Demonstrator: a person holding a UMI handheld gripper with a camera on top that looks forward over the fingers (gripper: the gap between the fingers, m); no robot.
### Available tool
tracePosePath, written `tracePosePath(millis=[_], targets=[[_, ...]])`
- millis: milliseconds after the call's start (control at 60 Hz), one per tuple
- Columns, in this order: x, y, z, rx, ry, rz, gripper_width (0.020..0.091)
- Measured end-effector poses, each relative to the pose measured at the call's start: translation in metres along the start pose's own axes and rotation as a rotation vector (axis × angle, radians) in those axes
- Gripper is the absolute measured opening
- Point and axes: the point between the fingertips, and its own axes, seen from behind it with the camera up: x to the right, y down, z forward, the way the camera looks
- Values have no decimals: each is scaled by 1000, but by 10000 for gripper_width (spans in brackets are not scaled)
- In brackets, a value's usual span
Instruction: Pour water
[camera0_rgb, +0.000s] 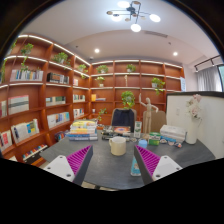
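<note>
My claw (112, 163) stands with its fingers apart and holds nothing. The white cup (118, 146) rests on the grey tabletop (105, 170) straight ahead, beyond the fingertips and between their lines (a little to the right of centre). I judge the approach must go forward, with the cup upright. I cannot make out a bottle clearly.

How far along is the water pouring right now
Nothing looks done yet. The gripper is open and holds nothing; its fingers point across the grey table. A white cup stands just ahead, between the fingers' line but beyond their tips, and a small bottle stands near the right finger. Still left: grasp a container, then pour. Whether the cup holds water cannot be told.
</note>
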Motion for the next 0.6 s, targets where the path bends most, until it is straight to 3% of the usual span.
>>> tracePosePath(millis=[350, 600], targets=[[85, 77, 38, 2, 194, -11, 846], [115, 112, 103, -48, 228, 20, 842]])
